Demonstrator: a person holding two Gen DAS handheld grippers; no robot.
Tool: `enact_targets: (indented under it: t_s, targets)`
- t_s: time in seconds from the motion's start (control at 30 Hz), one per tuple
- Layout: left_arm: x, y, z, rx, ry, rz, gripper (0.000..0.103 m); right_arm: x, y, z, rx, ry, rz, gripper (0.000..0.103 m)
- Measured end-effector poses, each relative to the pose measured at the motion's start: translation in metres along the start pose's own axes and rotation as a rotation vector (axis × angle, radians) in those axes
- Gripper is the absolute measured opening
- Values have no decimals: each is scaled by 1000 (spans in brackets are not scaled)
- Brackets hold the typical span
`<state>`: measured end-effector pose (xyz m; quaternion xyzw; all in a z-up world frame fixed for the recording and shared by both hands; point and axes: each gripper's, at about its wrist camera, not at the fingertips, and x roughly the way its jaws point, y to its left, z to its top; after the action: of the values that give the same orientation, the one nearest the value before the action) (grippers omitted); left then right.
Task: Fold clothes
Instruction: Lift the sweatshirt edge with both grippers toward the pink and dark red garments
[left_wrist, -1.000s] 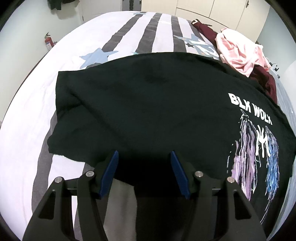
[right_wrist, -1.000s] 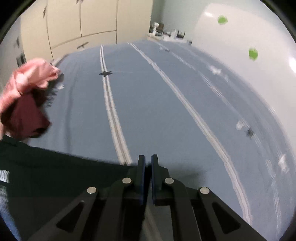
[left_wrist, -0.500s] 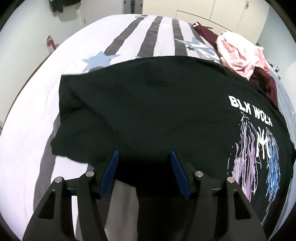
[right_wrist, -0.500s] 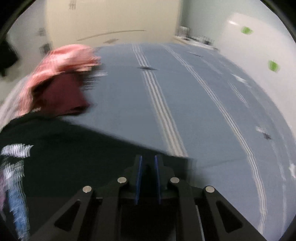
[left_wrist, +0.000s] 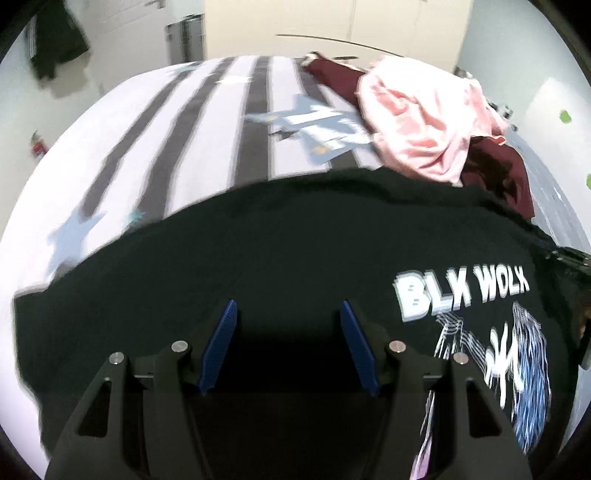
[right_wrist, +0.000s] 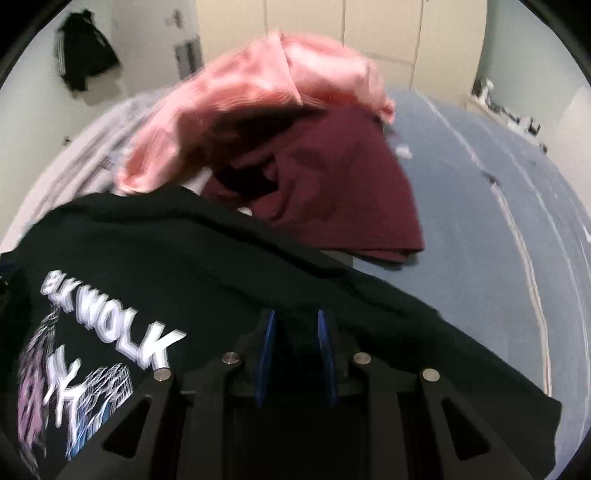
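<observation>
Where a second ago our right gripper (right_wrist: 294, 332) was pinched shut over bare blue bedding, its jaws have just been opening, narrow, empty above the black T-shirt (left_wrist: 280, 251); our left gripper (left_wrist: 288, 325) gapes wide, empty, above that soft knit spread over the striped bed (left_wrist: 207, 125).

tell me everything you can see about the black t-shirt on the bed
The black t-shirt lies spread, print up, across the bed. It looks like soft matte knit, with white BLX WOLX lettering above a purple, white and blue graphic. Its far edge reaches the maroon garment under the pink garment; whether they touch is unclear. Both grippers are over it.
</observation>
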<state>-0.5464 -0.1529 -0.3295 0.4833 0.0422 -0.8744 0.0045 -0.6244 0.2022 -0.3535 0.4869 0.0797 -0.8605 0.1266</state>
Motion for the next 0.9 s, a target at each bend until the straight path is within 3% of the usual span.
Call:
enact_targets:
  t_s: [0.1,0.23,0.3,0.37,0.43,0.53,0.63,0.73,0.9]
  targets:
    - [29,-14,25,9,18,-9,56,17,-16,12,85,-9,-51,22]
    - [61,-12,48,-28,29,58,60,30,-45,28,197,15,-69,19]
    - [65,-8,59,-38,10,113,60,29,-55,34,211,17,-118,31]
    - [62,-1,68,-89,-14,142,60,23,-68,39,270,-15,-176,34]
    - [55,-4,72,-70,-49,138,60,17,-76,41,319,-25,-142,34]
    - [44,-22,71,65,-105,125,60,-5,-48,43,120,-117,-119,36]
    - [52,-47,68,239,-83,111,60,-13,-9,43,-69,-155,-72,39]
    - [63,-58,73,274,-67,119,60,-3,19,47,-160,-135,-40,46]
    - [75,-62,86,295,-62,121,60,19,43,56,-223,-104,-17,46]
